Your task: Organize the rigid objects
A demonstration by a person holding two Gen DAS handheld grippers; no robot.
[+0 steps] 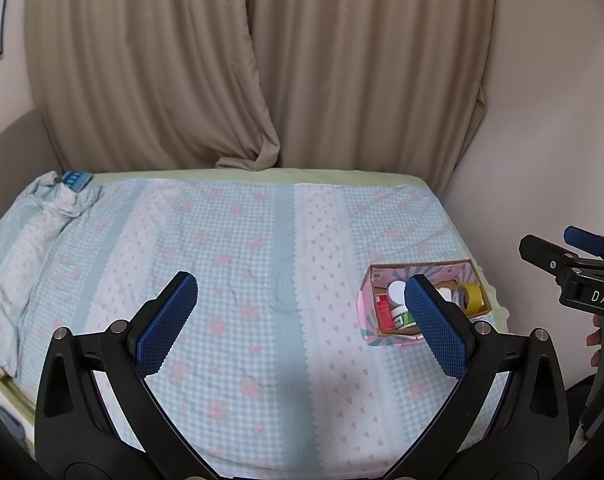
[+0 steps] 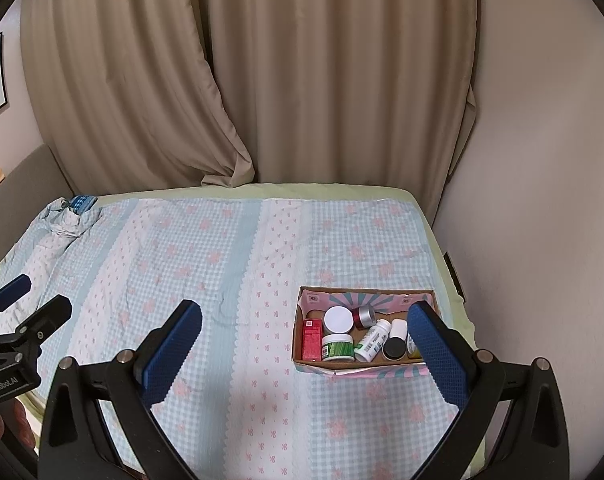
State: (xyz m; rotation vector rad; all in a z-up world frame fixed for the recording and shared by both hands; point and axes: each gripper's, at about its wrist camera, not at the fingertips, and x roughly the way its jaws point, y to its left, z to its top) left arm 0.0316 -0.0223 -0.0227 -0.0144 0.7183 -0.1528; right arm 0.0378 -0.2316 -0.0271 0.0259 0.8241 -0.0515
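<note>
Both grippers are held wide apart and empty above the bed (image 2: 261, 240). The box (image 2: 366, 368) of jars and bottles lies ahead and to the right of the right gripper (image 2: 304, 338), its long axis running across the view. From the left gripper (image 1: 299, 308) it is seen further right, so the right gripper is judged nearer.

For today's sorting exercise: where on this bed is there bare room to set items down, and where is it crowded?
Free: the wide stretch of bedspread between the bunched bedding at the far left corner and the cardboard box, and the strip in front of the box. Crowded: inside the box, packed with jars and bottles.
</note>
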